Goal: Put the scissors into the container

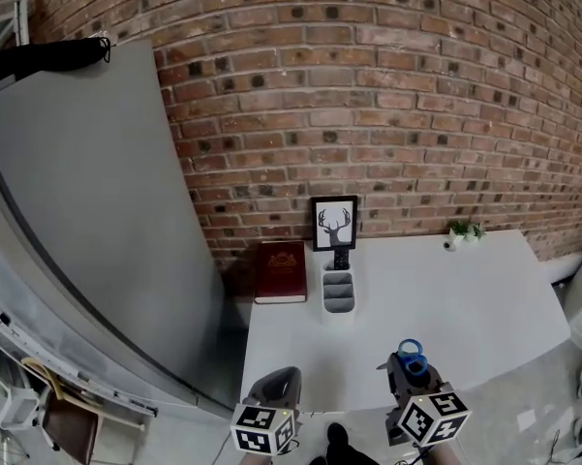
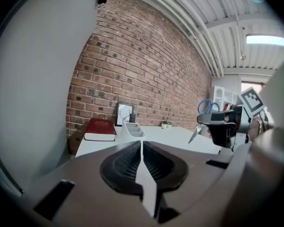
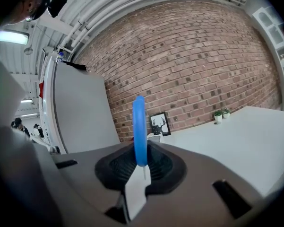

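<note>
- Right hand-held gripper [image 1: 408, 368] is pinching a pair of scissors with blue plastic loop handles and bare metal blades [image 1: 410, 349], held in the air over the near edge of the white counter [image 1: 484, 298], well in front of the grey plastic divided container [image 1: 338, 294]
- Left hand-held gripper [image 1: 281, 384] has its jaws pressed together on nothing and hovers in front of the container, a little to its left
- By my reading the step in hand is the carry: the scissors are off the counter but not yet over the container
- The next move calls for travelling forward to the container, lining the blade tips up over an open compartment, lowering them in and only then releasing; the rearmost compartment already holds a dark object [image 1: 340, 258], so those in front of it look the freer choice
- The scissors stand handles up above the jaws, edge-on as a thin blue band in the right gripper view, with the blades closed and slanting down below the grip
- A dark red hardback book [image 1: 280, 271] lies just left of the container and a black-framed deer picture [image 1: 334, 223] stands right behind it, so I would approach from above
</note>
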